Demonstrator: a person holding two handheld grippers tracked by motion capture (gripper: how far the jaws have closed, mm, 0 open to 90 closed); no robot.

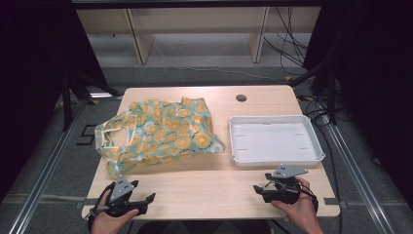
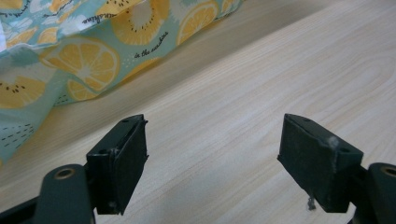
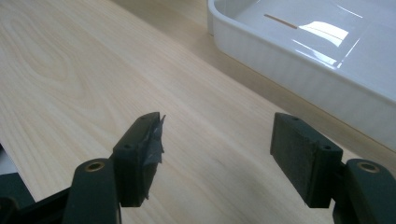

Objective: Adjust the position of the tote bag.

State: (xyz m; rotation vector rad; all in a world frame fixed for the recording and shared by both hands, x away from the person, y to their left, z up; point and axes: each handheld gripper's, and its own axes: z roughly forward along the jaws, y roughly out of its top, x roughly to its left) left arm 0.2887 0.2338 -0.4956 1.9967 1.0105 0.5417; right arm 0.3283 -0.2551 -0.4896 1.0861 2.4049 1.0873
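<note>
A fruit-print bag (image 1: pixel 158 134) is being left crumpled on the surface (image 1: pixel 214 187), with both tools held open.

Teal cloth printed with yellow citrus slices is seen lying at the surface's left half, beyond the left tool (image 1: pixel 143 199), near it but apart; a tray (image 1: pixel 275 157) is being shown just beyond the right tool (image 1: pixel 259 189). Nothing is being gripped.

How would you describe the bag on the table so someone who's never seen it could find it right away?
Start at the wooden table. On its left half, across from the white tray, lies a crumpled, flattened cloth bag. It is teal with yellow-orange citrus slices printed all over, the one soft, patterned thing there.
</note>
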